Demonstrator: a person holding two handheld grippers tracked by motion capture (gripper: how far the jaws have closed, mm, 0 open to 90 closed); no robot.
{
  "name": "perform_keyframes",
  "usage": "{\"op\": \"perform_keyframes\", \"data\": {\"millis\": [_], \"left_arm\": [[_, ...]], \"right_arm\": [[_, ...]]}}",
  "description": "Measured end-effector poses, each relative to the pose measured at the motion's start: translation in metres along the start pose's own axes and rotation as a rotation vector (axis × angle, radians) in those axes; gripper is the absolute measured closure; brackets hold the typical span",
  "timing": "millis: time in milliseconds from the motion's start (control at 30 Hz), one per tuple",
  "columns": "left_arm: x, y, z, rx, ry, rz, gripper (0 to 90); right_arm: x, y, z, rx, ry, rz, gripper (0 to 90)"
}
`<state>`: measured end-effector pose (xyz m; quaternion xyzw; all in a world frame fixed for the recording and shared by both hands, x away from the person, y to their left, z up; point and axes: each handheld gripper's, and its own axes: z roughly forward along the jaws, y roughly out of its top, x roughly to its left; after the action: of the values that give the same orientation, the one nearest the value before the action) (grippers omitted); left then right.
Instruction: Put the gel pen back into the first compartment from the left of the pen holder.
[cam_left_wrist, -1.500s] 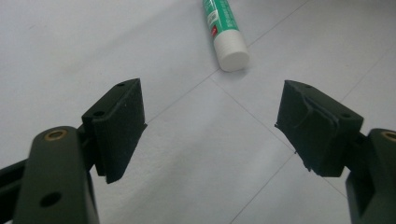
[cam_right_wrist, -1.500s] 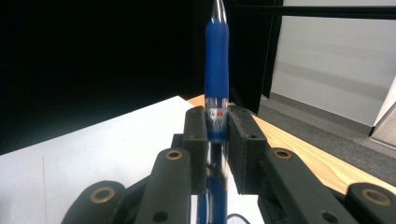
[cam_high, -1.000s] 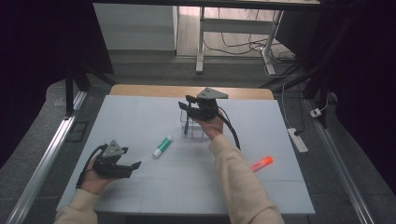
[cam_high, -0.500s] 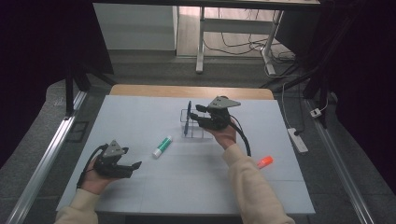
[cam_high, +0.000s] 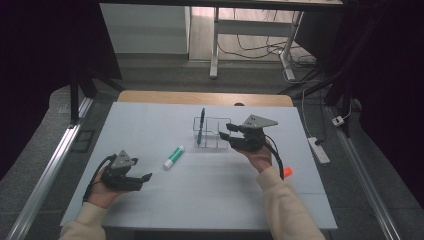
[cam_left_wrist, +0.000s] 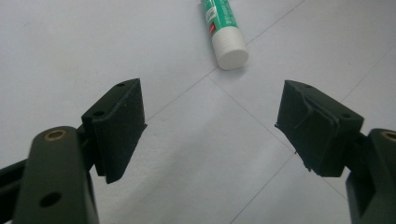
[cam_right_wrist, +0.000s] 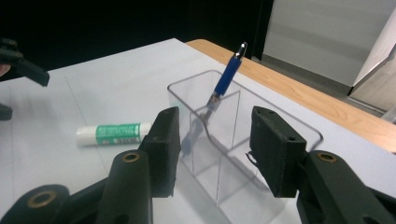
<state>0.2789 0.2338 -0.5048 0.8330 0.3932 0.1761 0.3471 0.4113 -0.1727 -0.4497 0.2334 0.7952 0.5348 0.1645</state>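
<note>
R gripper (cam_high: 226, 136) is backing off w/ jaws standing wide apart and nothing between them. A sec ago it was holding the blue pen (cam_high: 201, 125) over the clear organizer (cam_high: 220, 131); now the pen is leaning in the organizer's far-left compartment, tip down, clip end sticking up above the rim. In the right gripper view the pen (cam_right_wrist: 223, 83) is sitting apart from the jaws, so it looks like the drop is done. L gripper (cam_high: 144, 178) is resting low on the table (cam_high: 150, 120) near the front-left, same spot as before, jaws also spread wide and empty. Green-and-white glue stick (cam_high: 173, 156) is lying flat btwn the two grippers, just ahead of the L one, untouched; the orange marker (cam_high: 287, 173) is lying by the R forearm. Prob next: those two.
</note>
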Motion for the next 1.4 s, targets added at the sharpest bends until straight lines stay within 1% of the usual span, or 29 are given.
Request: {"op": "perform_keyframes", "data": {"millis": [200,333,500,700,767,800,1000,1167,1400], "left_arm": [[-0.001,0.0,0.0,0.0,0.001,0.0,23.1],[-0.001,0.0,0.0,0.002,-0.001,0.007,23.1],[-0.001,0.0,-0.001,-0.002,0.001,0.003,23.1],[-0.001,0.0,-0.001,-0.002,0.002,0.004,23.1],[-0.001,-0.001,-0.001,-0.004,0.001,0.004,23.1],[-0.001,-0.001,-0.001,-0.003,0.002,0.004,23.1],[-0.001,-0.001,-0.001,0.0,0.0,0.007,23.0],[-0.002,-0.001,-0.001,-0.001,-0.002,0.01,23.0],[-0.002,-0.001,0.0,0.0,-0.003,0.01,23.0]], "right_arm": [[0.001,-0.014,-0.017,-0.003,-0.006,0.011,51.9],[0.0,-0.023,-0.028,0.028,-0.014,0.008,50.8],[-0.003,-0.033,-0.045,0.037,-0.039,0.018,50.7],[-0.007,-0.044,-0.062,0.058,-0.068,0.025,49.6],[-0.009,-0.047,-0.067,0.066,-0.077,0.035,48.8],[-0.01,-0.048,-0.069,0.06,-0.079,0.043,48.6],[-0.012,-0.054,-0.081,0.073,-0.096,0.054,47.5],[-0.013,-0.056,-0.09,0.085,-0.116,0.051,46.3],[-0.018,-0.06,-0.1,0.089,-0.146,0.068,45.4]]}}
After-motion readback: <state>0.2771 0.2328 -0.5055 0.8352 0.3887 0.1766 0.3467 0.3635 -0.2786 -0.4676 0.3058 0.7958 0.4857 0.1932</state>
